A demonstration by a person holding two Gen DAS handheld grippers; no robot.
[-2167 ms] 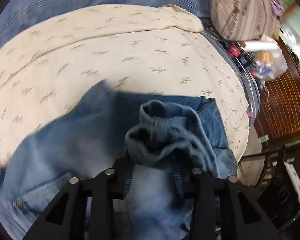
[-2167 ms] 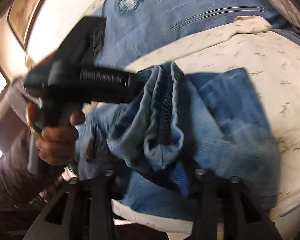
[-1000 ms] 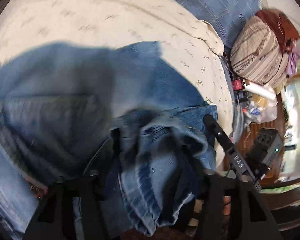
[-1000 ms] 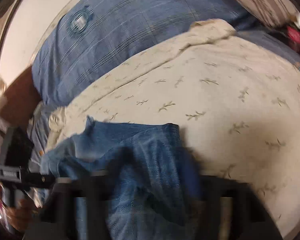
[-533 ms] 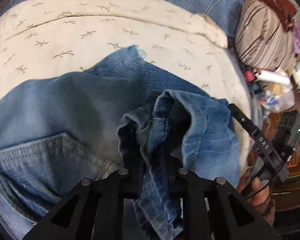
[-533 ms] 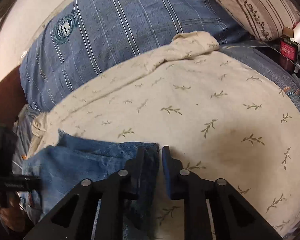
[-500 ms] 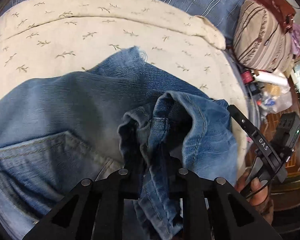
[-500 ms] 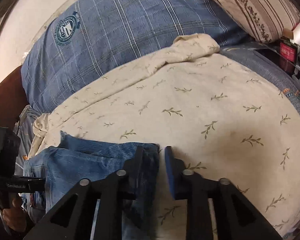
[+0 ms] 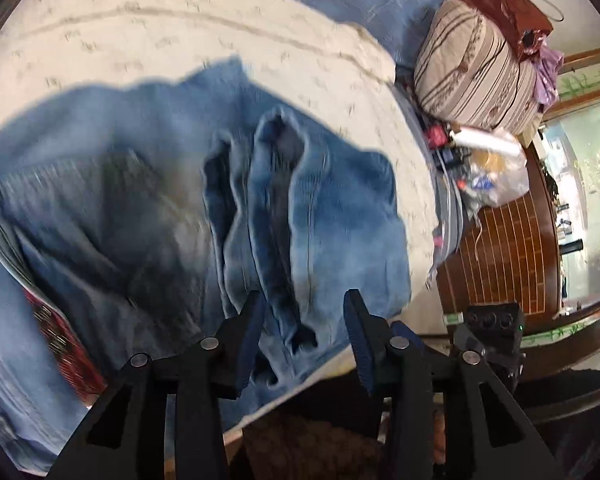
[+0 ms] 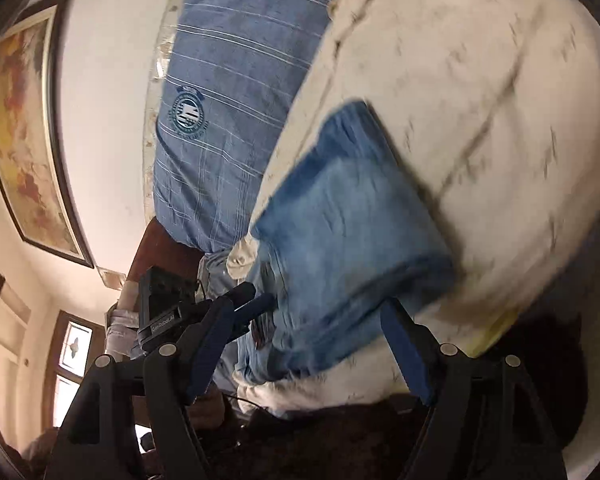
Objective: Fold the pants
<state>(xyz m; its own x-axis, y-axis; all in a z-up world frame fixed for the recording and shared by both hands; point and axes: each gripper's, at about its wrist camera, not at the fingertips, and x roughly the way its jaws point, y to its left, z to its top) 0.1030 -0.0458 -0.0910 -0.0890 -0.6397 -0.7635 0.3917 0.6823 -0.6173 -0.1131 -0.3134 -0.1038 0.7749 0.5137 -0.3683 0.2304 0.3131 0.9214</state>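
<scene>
Blue denim pants (image 9: 188, 200) lie folded on a cream sheet with a leaf print (image 9: 148, 40), the bunched leg hems (image 9: 276, 184) lying on top. My left gripper (image 9: 304, 328) is open and empty, just off the pants' near edge. In the right wrist view the folded pants (image 10: 348, 216) lie on the sheet (image 10: 500, 120) near the bed's edge. My right gripper (image 10: 308, 344) is open and empty, its jaws wide apart in front of the pants. The left gripper (image 10: 240, 304) shows at the left there.
A blue striped blanket (image 10: 228, 92) covers the bed's far side. A striped cushion (image 9: 476, 68) and a clutter of bags and bottles (image 9: 484, 168) sit at the bed's right. A wooden chair (image 9: 500, 248) stands beyond the edge. A framed picture (image 10: 24, 128) hangs on the wall.
Both grippers have opened and let go of the pants, and both have pulled back toward the bed's edge. The pants now lie folded on the sheet.
</scene>
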